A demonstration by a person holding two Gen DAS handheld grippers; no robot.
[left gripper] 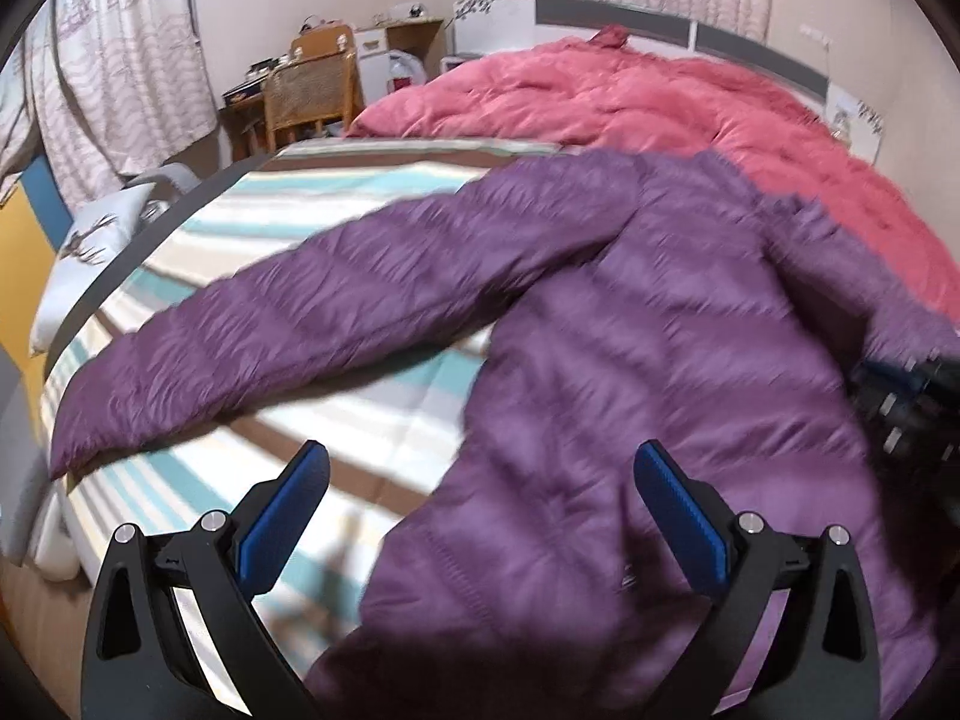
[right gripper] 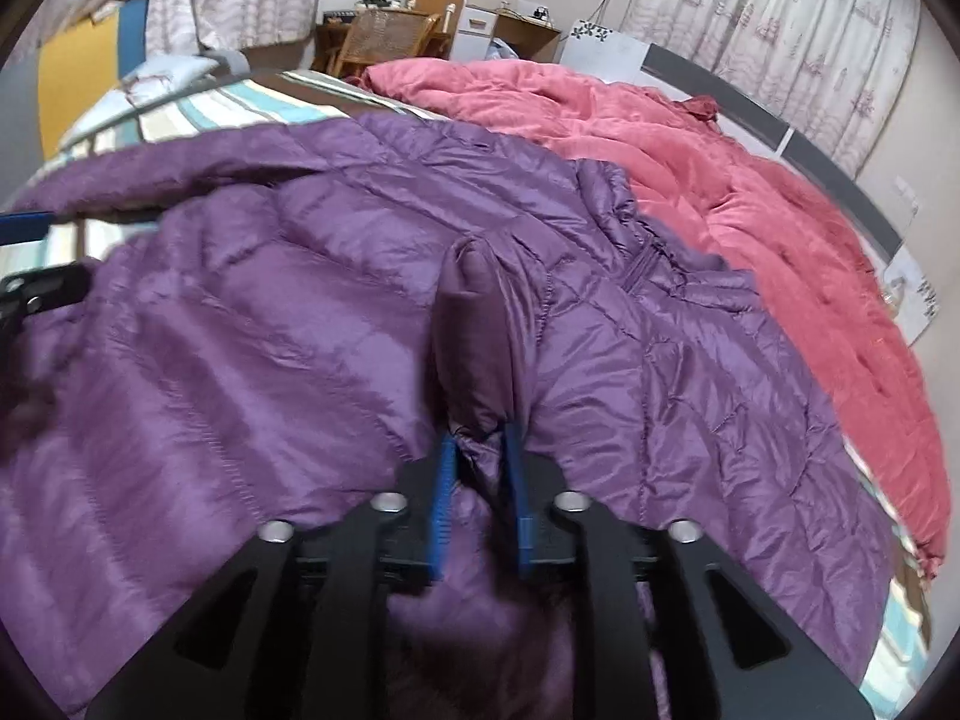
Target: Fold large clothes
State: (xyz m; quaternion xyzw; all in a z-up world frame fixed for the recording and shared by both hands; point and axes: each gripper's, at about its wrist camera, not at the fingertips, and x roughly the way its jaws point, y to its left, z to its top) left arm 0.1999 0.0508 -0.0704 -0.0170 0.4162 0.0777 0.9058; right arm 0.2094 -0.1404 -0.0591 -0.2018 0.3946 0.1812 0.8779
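Your purple jacket lies spread on the striped bed, one sleeve flung out ready for folding in. Your right gripper pinches a ridge of its fabric; your left gripper hangs wide apart above the hem, empty.

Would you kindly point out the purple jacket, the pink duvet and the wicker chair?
Purple jacket [right gripper: 240, 360]: right wrist view, back panel.
Pink duvet [left gripper: 600, 102]: left wrist view, top surface.
Wicker chair [left gripper: 309, 87]: left wrist view, backrest.

Quilted purple jacket of smooth, faintly glossy cloth. Matt pink quilt, striped woven sheet. Ribbed blue pads.
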